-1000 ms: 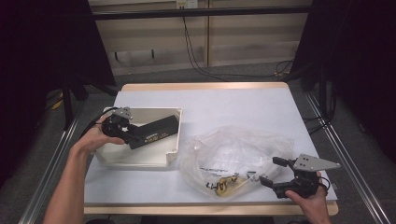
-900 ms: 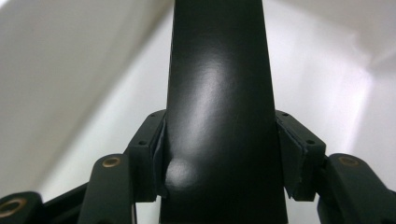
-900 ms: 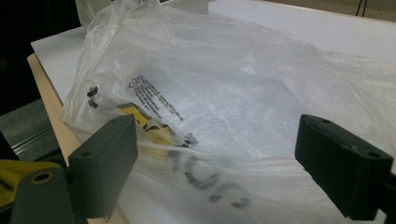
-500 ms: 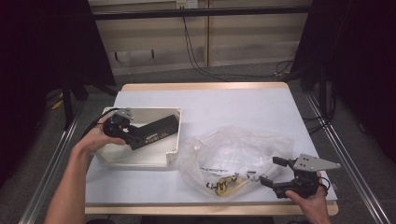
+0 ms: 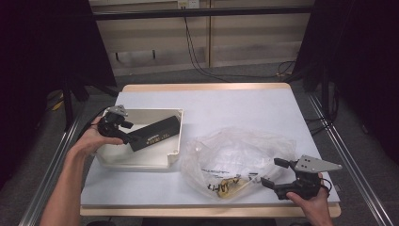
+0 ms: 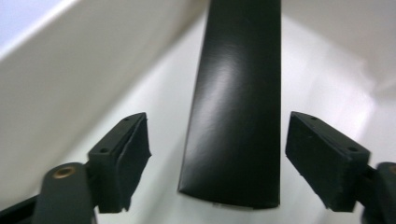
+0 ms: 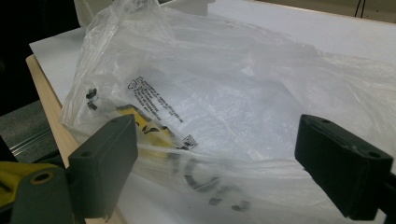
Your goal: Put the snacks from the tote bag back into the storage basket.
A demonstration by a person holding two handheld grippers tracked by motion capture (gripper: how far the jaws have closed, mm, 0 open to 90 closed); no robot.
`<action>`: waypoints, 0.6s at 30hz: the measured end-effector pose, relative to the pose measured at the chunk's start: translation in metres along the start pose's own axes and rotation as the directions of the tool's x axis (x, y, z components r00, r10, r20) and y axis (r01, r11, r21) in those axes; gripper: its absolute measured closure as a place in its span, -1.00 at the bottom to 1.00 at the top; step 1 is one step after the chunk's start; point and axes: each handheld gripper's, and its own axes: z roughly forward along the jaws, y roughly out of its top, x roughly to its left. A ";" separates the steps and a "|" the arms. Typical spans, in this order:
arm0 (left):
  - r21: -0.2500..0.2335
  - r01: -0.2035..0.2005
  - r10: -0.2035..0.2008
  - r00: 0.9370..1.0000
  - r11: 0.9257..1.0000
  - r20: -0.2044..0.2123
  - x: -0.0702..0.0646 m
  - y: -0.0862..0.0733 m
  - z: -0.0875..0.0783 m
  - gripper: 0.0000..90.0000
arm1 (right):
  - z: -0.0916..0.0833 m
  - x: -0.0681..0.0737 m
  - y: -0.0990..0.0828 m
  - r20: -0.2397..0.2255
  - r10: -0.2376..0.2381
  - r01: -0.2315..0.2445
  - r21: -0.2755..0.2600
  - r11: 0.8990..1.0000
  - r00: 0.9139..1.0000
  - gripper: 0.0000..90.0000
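Note:
A long black box (image 5: 157,133) lies slanted in the white tray (image 5: 141,160) at the left of the table. My left gripper (image 5: 131,137) reaches into the tray at the box's near end. In the left gripper view the box (image 6: 236,107) runs between the two pads (image 6: 133,154) with a gap on each side. The jaws of my left gripper (image 6: 217,126) have just been opening and stand open. My right gripper (image 5: 271,172) rests open at the front right, at the edge of a crumpled clear plastic bag (image 5: 235,155). The bag (image 7: 233,79) lies between and beyond its open jaws (image 7: 217,135).
Small dark and yellow parts (image 5: 226,184) lie inside the bag near the table's front edge. The white tabletop (image 5: 244,108) stretches behind the tray and bag. Metal rails (image 5: 350,155) run along both sides of the table.
The left gripper's jaws have spread off the black box, which stays in the tray. The right hand and the bag have not moved.

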 end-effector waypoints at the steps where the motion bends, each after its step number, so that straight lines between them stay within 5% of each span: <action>1: -0.012 0.010 -0.010 1.000 1.000 -0.008 -0.001 0.000 -0.003 -0.56 | 0.000 0.000 0.000 0.000 -0.001 0.001 0.001 1.000 1.000 -0.72; 11: -0.161 0.053 -0.065 0.996 0.986 -0.069 -0.017 -0.003 -0.034 -0.16 | -0.001 0.000 0.001 -0.002 0.006 -0.006 -0.013 1.000 1.000 -0.74; 14: -0.218 0.051 -0.075 0.992 0.975 -0.103 -0.028 -0.009 -0.045 0.17 | -0.002 0.000 0.000 0.001 0.010 -0.010 -0.012 1.000 1.000 -0.74; 18: -0.231 0.048 -0.067 0.995 0.972 -0.075 -0.044 -0.012 -0.051 0.50 | -0.002 0.000 0.000 0.003 0.013 -0.013 -0.012 1.000 1.000 -0.74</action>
